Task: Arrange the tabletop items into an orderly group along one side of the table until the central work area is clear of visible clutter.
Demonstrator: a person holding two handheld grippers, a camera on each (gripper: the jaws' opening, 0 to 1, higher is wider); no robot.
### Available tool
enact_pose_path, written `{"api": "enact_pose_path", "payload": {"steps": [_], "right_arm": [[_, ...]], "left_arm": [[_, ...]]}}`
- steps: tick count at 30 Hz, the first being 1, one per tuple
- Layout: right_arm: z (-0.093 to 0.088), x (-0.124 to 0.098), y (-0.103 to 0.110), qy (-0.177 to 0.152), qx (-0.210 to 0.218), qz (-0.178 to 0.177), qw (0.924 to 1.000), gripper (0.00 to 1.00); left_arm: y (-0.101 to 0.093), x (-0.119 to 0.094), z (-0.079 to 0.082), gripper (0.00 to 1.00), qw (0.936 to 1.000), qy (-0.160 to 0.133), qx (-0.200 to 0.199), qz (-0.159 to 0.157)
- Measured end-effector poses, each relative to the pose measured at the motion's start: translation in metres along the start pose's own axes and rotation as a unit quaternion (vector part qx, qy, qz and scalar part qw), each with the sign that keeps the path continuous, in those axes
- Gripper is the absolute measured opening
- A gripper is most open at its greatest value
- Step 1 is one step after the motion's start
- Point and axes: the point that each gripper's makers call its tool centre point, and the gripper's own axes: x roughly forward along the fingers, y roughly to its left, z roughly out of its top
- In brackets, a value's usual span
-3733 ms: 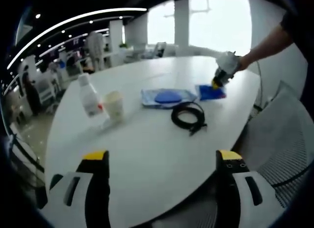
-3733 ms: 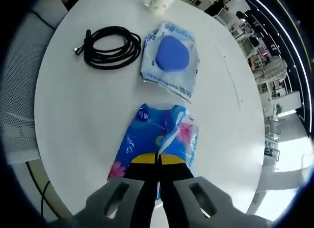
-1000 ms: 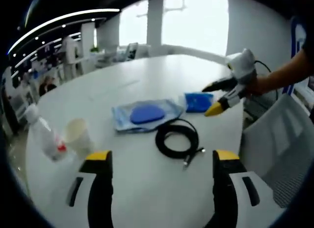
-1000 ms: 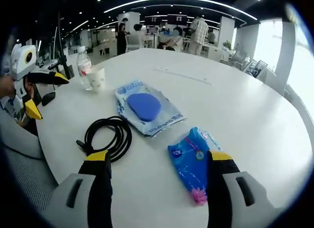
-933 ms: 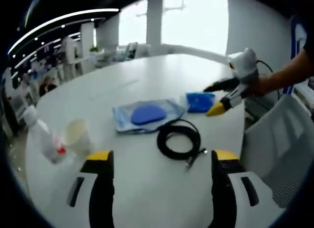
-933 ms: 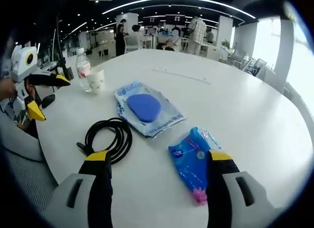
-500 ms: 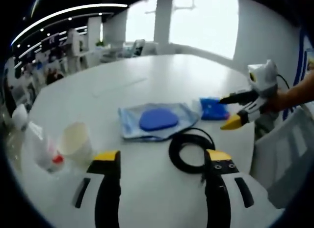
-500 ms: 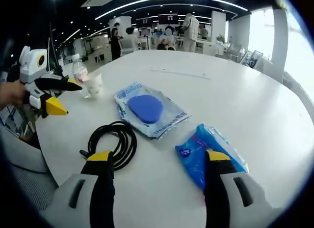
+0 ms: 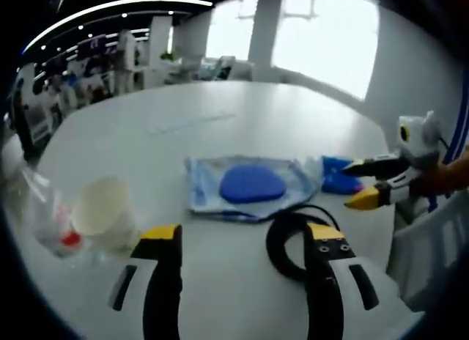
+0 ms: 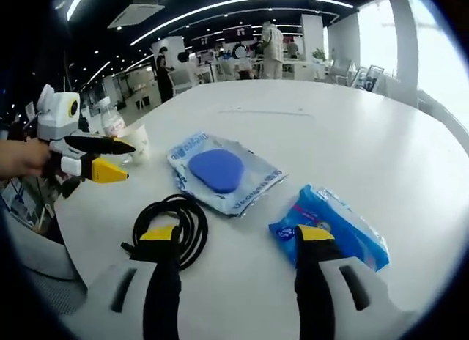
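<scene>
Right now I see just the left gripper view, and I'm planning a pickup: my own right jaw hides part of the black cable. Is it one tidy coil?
Observer: In the right gripper view, yes. The black cable lies in one loose coil, with its plug end poking out at the coil's lower left.
Operator: And the blue pack behind the right tool?
Observer: The blue pack lies flat, apart from the clear pouch, with bare table between them. It is a crinkled packet, wider than your view suggests.

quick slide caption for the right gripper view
Open right gripper over a white table above a coiled cable, wrapped sponge and tissue pack.
</scene>
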Motion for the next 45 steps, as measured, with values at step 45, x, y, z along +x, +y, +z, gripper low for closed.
{"api": "enact_pose_path", "payload": {"steps": [45], "right_arm": [[-0.004,0.040,-0.008,-0.005,0.165,-0.027,0.9860,0.33]], "left_arm": [[0.038,0.052,0.004,0.51,0.9961,-0.015,-0.081,0.032]]}}
